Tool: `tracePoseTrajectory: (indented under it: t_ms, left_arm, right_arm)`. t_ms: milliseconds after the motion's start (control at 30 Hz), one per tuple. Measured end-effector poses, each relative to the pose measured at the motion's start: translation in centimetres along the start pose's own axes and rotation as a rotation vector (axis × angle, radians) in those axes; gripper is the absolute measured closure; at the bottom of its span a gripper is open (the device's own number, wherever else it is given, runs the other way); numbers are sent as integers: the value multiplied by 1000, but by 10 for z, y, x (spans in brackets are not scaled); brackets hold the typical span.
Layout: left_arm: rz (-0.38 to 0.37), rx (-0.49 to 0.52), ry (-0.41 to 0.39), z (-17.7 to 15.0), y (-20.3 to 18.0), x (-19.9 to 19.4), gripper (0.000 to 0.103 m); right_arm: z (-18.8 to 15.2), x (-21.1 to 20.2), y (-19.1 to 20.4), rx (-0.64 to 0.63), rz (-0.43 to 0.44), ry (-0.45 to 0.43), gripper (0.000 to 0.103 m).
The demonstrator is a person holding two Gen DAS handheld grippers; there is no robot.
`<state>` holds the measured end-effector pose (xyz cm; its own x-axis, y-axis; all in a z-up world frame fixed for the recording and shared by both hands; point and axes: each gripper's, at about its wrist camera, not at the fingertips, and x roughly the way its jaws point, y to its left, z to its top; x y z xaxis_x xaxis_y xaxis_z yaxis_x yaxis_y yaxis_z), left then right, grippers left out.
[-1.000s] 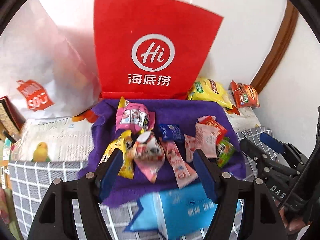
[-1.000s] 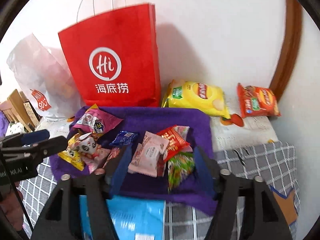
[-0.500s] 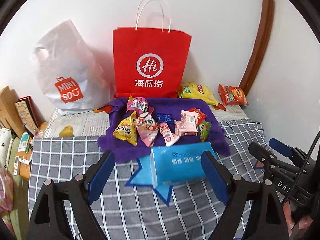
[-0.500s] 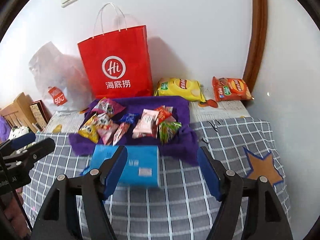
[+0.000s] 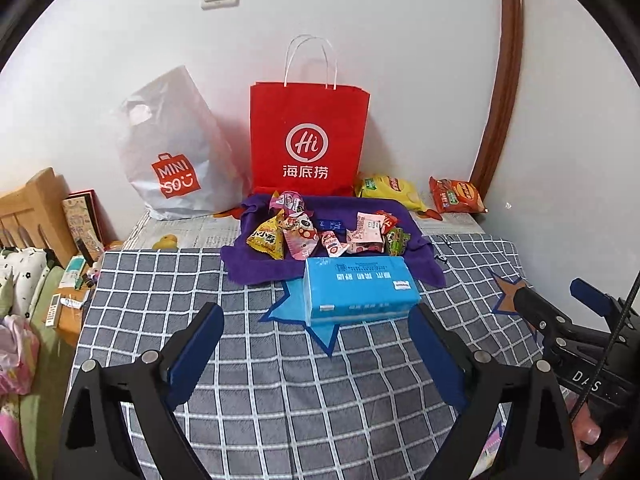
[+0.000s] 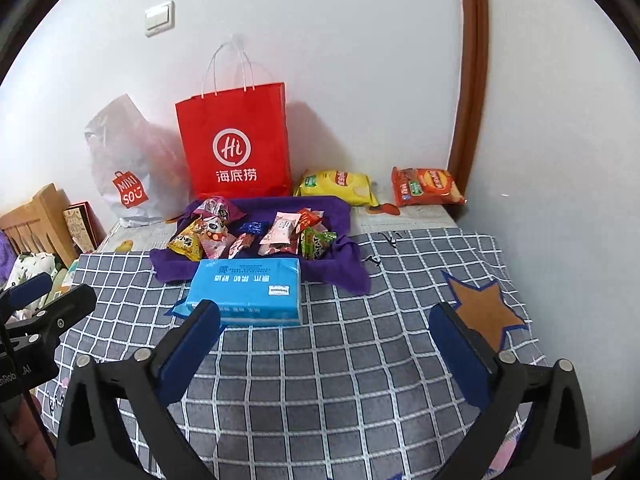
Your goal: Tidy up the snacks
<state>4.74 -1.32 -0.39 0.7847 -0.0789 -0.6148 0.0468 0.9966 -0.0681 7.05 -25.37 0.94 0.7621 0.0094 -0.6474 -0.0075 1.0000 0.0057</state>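
Several small snack packets (image 5: 304, 236) (image 6: 280, 230) lie in a heap on a purple cloth (image 5: 256, 268) (image 6: 344, 268) at the back of the checked table. A yellow chip bag (image 5: 390, 192) (image 6: 336, 184) and a red chip bag (image 5: 456, 196) (image 6: 426, 186) lie to its right by the wall. My left gripper (image 5: 316, 332) is open and empty, held back over the table. My right gripper (image 6: 324, 328) is open and empty too, beside it.
A blue tissue pack (image 5: 358, 290) (image 6: 248, 292) lies in front of the cloth. A red paper bag (image 5: 308, 140) (image 6: 236, 144) and a white plastic bag (image 5: 172, 152) stand against the wall. Cluttered furniture (image 5: 40, 240) stands left of the table.
Both grippers have pulled back and up from the snack heap, so the whole table now shows. Both stay open and empty. The snacks have not moved.
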Motion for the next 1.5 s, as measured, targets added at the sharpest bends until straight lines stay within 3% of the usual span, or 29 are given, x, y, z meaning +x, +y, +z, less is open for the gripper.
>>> tracePoseTrajectory:
  t_ms: [500, 1500]
  left_arm:
    - [13, 12, -54, -11, -9, -33, 9]
    - [21, 8, -60, -12, -8, -36, 9]
  right_arm:
    - [-21, -38, -16, 30, 8, -31, 0]
    - [-21, -45, -11, 11, 23, -39, 0]
